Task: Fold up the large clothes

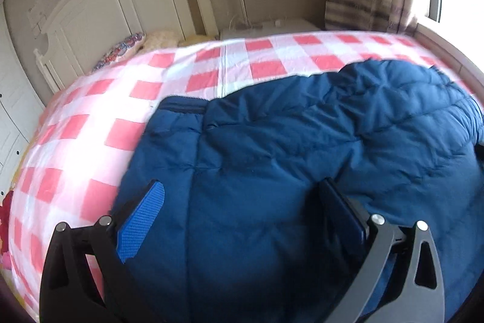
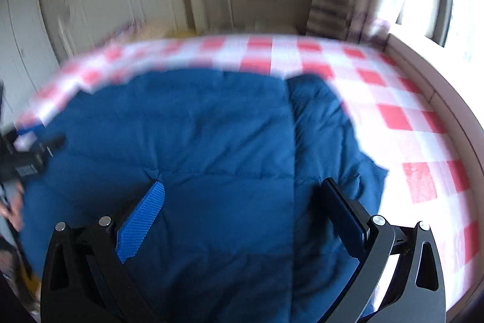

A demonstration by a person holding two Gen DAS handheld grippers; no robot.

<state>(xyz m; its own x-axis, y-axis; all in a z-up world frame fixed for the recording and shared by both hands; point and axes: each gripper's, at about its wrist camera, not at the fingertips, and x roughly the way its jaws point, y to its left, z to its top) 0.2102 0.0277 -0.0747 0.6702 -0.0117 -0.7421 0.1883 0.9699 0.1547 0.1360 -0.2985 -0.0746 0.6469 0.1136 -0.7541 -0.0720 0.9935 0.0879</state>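
Over the pink-checked bed [image 1: 127,123], my left gripper [image 1: 242,202] and right gripper [image 2: 242,202] are both hanging wide open and holding nothing, while the blue padded jacket [image 1: 302,147] is lying spread beneath them. I am judging the thick, slippery padding likely to bunch or slide out of a shallow pinch, spoiling the fold. I am seeing no containers.

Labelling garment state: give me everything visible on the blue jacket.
The jacket is dark blue, quilted and puffy, with stitched seams and a ribbed band at its far left edge. It lies spread, rumpled, on the pink-checked bedspread. Both grippers, left and right, are above it, open; contact cannot be told.
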